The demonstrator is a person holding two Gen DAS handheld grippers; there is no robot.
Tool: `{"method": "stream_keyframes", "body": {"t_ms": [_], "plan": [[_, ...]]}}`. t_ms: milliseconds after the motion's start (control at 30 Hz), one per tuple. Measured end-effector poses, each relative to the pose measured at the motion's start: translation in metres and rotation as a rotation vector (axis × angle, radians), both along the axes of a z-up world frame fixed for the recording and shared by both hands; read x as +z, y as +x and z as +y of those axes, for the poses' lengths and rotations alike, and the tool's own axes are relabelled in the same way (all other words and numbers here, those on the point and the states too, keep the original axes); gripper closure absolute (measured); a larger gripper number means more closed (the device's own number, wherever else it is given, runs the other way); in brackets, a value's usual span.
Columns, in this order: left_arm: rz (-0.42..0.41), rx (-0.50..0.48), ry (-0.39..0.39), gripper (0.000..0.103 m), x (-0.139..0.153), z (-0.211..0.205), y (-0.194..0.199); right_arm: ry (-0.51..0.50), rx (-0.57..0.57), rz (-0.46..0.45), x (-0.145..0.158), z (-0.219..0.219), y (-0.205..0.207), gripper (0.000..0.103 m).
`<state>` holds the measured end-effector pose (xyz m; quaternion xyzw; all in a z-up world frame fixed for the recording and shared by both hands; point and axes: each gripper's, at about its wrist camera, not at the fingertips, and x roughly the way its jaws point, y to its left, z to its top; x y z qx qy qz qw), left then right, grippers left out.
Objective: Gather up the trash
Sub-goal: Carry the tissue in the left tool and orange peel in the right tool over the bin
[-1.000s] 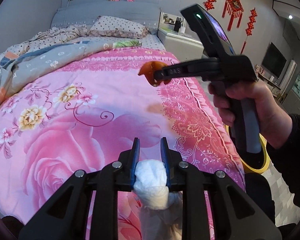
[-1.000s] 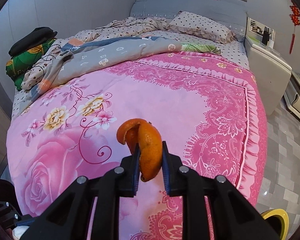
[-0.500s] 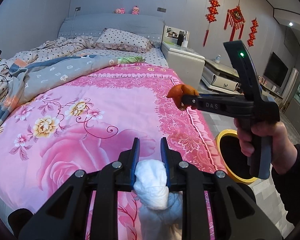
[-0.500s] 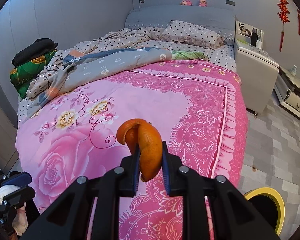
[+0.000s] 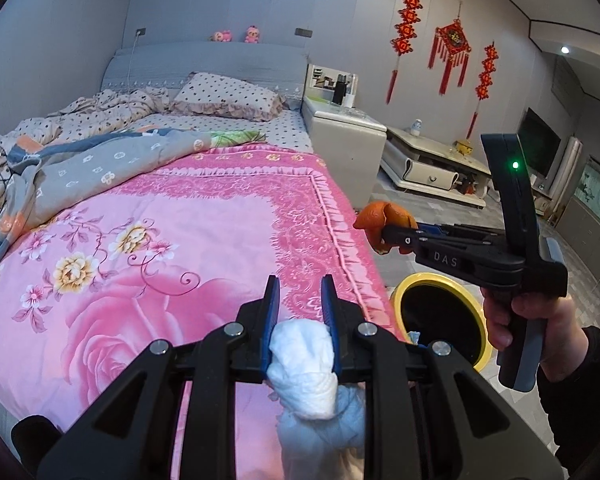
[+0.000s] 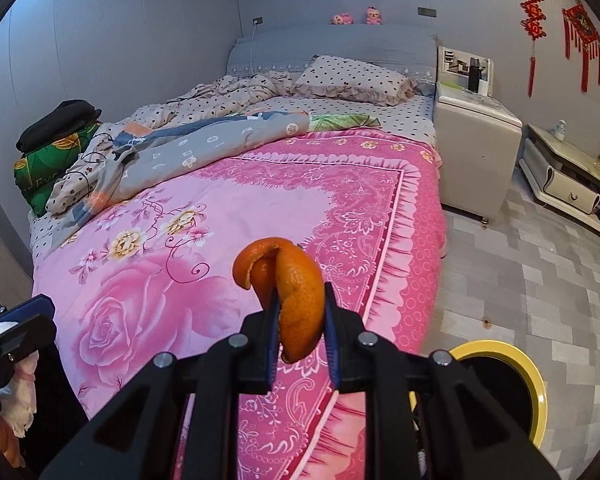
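Note:
My left gripper [image 5: 300,300] is shut on a crumpled white tissue [image 5: 304,364] above the foot of the pink bed. My right gripper [image 6: 300,304] is shut on a curled orange peel [image 6: 296,300]. In the left wrist view the right gripper [image 5: 384,234] holds the orange peel [image 5: 384,220] off the bed's right edge, above and behind a yellow-rimmed trash bin [image 5: 440,320] on the floor. The bin's rim [image 6: 536,384] shows at lower right in the right wrist view. The left gripper [image 6: 4,332] with the tissue shows at the far left there.
The pink floral bedspread [image 5: 160,240] fills the left and middle. A grey quilt [image 5: 100,160] and spotted pillow [image 5: 228,96] lie at the bed's head. A white nightstand [image 5: 340,136] and low TV cabinet [image 5: 432,164] stand to the right on grey tiled floor [image 6: 520,272].
Both grippers have pulled back from the bed and swung right, each keeping its load. The orange peel has moved from over the bedspread to beyond the bed's edge near the bin.

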<state>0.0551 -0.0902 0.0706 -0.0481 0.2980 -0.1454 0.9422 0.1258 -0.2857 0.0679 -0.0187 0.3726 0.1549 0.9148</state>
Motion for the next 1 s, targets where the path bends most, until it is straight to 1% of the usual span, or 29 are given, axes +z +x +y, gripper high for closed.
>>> {"method": "stream_keyframes", "body": {"t_ms": [200,367,733,1000], "plan": [[-0.043,-0.052,0.017,0.083,0.016,-0.032,-0.003,0.025,-0.069,-0.016,0.007,-0.041,-0.012,0.085],[-0.055,-0.102,0.028,0.083,0.022,-0.058,-0.001,0.034,-0.117,-0.025,0.008,-0.071,-0.021,0.085],[-0.072,-0.19,0.086,0.083,0.022,-0.108,0.006,0.047,-0.21,-0.025,0.004,-0.123,-0.034,0.085],[-0.068,-0.244,0.105,0.083,0.017,-0.139,0.018,0.065,-0.276,-0.031,0.0,-0.157,-0.038,0.085]]}}
